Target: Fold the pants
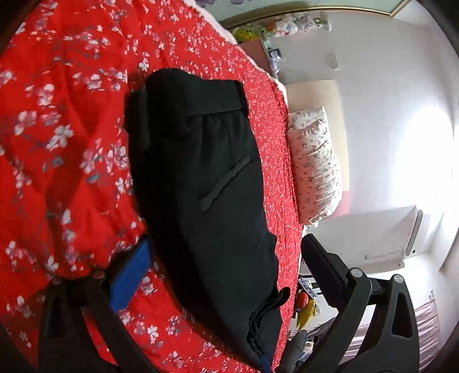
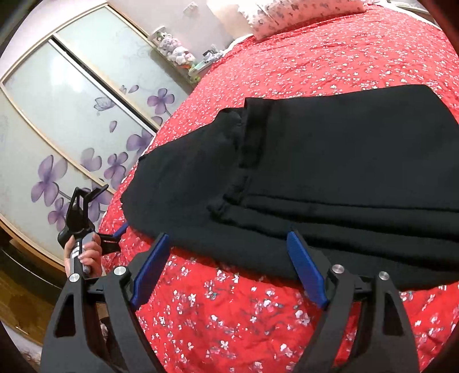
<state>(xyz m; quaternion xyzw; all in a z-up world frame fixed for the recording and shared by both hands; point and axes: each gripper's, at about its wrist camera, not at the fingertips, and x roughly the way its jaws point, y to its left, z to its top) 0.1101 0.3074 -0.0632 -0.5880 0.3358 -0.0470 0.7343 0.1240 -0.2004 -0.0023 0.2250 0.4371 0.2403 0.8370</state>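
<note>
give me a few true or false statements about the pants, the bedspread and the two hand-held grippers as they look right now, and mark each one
1. The black pants lie folded in layers on the red floral bedspread. True.
2. The right hand-held gripper is clamped shut on the pants. False: its jaws stand wide open, and the near edge of the pants lies between the fingertips without being pinched.
3. The bedspread is plain blue. False: it is red with small white flowers.
4. A patterned pillow lies at the far end of the bed. True.
5. The left hand-held gripper has lifted the pants off the bed. False: its jaws are open and the pants lie flat.
</note>
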